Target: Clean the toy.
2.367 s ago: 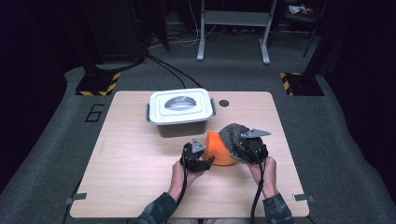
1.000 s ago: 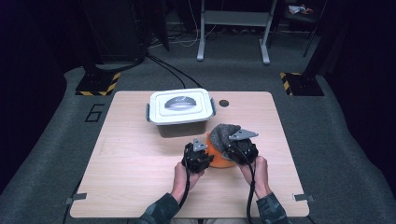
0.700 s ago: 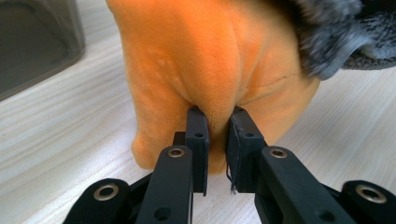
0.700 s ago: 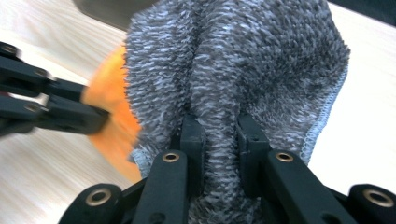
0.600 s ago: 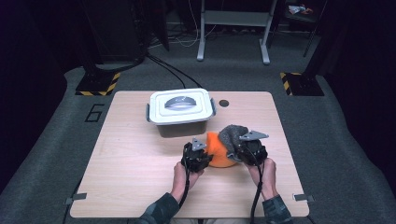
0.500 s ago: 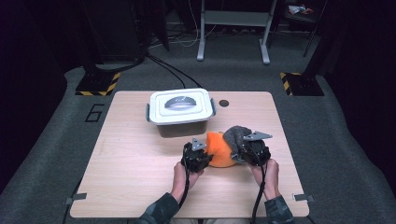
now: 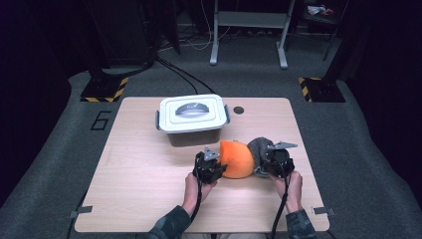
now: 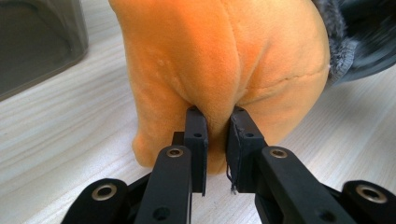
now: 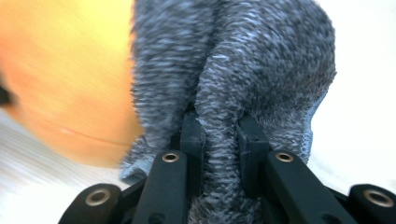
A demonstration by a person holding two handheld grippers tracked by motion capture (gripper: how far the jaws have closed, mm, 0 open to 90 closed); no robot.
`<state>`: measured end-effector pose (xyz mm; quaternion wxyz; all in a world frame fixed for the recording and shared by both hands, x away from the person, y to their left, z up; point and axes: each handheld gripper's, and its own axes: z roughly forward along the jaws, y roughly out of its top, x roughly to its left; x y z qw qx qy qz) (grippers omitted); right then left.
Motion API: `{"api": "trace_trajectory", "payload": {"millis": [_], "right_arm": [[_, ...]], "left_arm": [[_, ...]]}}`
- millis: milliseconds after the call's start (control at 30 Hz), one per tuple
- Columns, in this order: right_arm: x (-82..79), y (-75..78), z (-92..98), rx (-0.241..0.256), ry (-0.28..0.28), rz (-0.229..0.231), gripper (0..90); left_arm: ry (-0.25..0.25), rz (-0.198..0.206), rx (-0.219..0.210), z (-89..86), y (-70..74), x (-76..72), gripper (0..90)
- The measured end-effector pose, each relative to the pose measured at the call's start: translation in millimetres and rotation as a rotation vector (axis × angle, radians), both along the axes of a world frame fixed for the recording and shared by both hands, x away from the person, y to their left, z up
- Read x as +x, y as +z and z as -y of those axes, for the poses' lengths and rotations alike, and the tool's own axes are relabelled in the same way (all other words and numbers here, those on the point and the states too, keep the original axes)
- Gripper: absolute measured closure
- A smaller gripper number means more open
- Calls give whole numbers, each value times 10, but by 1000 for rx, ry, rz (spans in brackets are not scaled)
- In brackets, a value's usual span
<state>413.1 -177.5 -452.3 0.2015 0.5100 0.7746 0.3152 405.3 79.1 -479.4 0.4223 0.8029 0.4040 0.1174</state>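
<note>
Pinching orange plush (image 8: 219, 70) w/ left gripper (image 8: 215, 122), jaws narrow on fold of fabric; right gripper (image 9: 219, 128) clamped on grey knit cover (image 9: 233, 60). Both sit on table (image 7: 149, 164) at 6 o'clock from lidded bin (image 7: 193, 119), bin close by. Step looks like peeling cover off plush: keep left grip firm, pull right toward 3 o'clock, low and steady, avoid slip. Writing: "6" on floor (image 7: 101, 120); no brand legible.
</note>
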Motion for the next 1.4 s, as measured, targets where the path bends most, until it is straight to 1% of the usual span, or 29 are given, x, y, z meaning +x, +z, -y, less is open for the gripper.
{"api": "trace_trajectory", "payload": {"millis": [67,167,200,233,267,333,400,433,500,533,567,600,667,700,833,867,900,1033,1067,1100,1267,1300,1400], "right_arm": [[-57,130,-27,15,12,40,761],[-138,326,-113,37,75,91,761],[-160,379,-158,33,104,105,761],[-182,422,-216,36,122,110,760],[-201,456,-275,42,139,114,761],[-208,491,-388,43,185,121,760],[-198,485,-498,34,213,119,760],[-181,460,-558,17,223,112,760],[-141,402,-624,-1,222,97,760],[-125,370,-649,-3,214,84,759],[-118,347,-662,-5,206,84,760],[-110,339,-658,-15,215,91,760],[-118,346,-646,-22,212,96,761],[-126,348,-636,-22,203,91,760],[-118,336,-543,-19,184,86,760],[-115,327,-519,-18,170,89,760],[-114,320,-486,-21,169,85,760],[-108,273,-368,-14,131,72,759],[-104,254,-337,-13,118,69,759],[-96,239,-301,-15,112,62,758],[-38,119,-164,-16,64,42,757],[-28,100,-144,-14,63,30,757],[9,22,-97,-10,36,5,757]], "left_arm": [[1,4,-1,5,0,-3,796],[-1,8,6,15,4,-11,795],[2,6,0,25,2,-15,795],[-2,3,2,30,3,-18,794],[3,9,3,39,2,-20,794],[-9,10,18,37,10,-17,794],[-11,3,15,38,12,-16,794],[-11,6,18,34,13,-13,794],[-11,0,11,33,9,-11,793],[-11,2,16,29,8,-9,793],[-11,2,16,25,7,-5,793],[-12,0,14,22,6,-3,793],[-11,1,13,28,5,-3,793],[-9,3,8,32,4,-4,793],[-9,-2,4,25,3,2,793],[-9,-4,3,25,3,2,793],[-9,-2,4,25,3,2,792],[-8,1,7,27,4,1,792],[-10,-2,7,25,5,2,793],[0,-1,-5,34,1,0,792],[-1,1,-8,34,-2,4,793],[-2,1,-7,34,-1,5,792],[-2,2,-4,35,1,3,792]]}}
